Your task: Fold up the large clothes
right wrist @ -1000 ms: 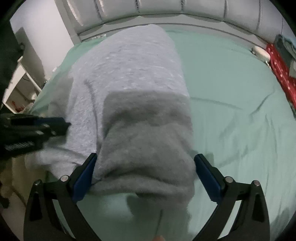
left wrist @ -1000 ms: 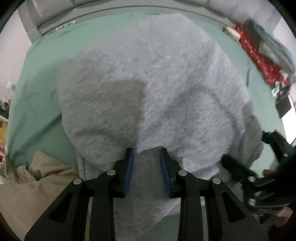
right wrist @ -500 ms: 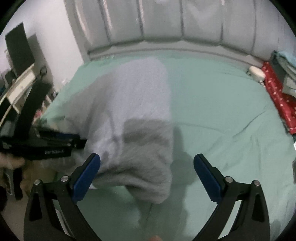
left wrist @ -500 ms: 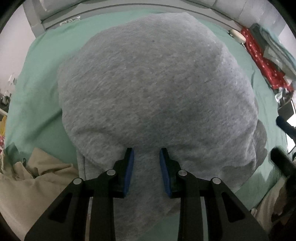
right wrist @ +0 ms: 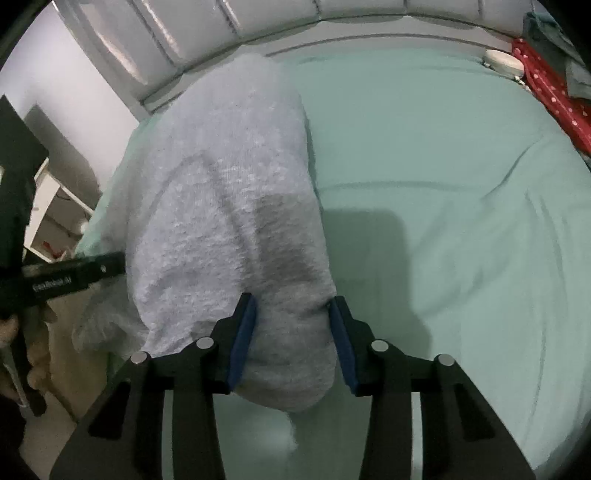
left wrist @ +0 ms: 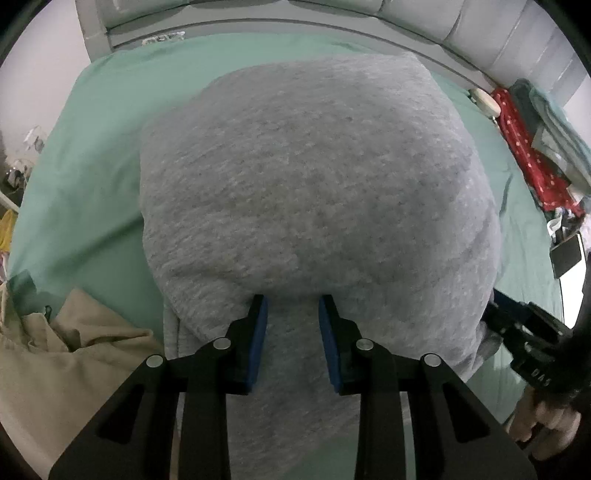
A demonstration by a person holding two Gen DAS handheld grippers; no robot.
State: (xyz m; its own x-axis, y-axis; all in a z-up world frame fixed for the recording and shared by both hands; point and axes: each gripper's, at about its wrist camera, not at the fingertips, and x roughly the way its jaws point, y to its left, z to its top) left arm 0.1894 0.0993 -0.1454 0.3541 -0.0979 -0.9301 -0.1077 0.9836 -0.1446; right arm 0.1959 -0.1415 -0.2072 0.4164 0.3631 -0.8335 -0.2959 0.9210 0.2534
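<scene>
Since earlier, right hand-held gripper [right wrist: 291, 332] narrowed onto grey garment [left wrist: 314, 192]; left hand-held gripper [left wrist: 291, 332] clamps it; folding partway on bed [right wrist: 443, 184].

A broad stretch of bare green bed [right wrist: 443, 229] is left open to the right of the grey garment [right wrist: 236, 206], up to the padded headboard [right wrist: 332, 22]. That side is bounded by a red spotted cloth [right wrist: 554, 92] with piled clothes (along the far right edge). To the left, passage is narrowed by a beige garment [left wrist: 74, 354] beside the grey one.
</scene>
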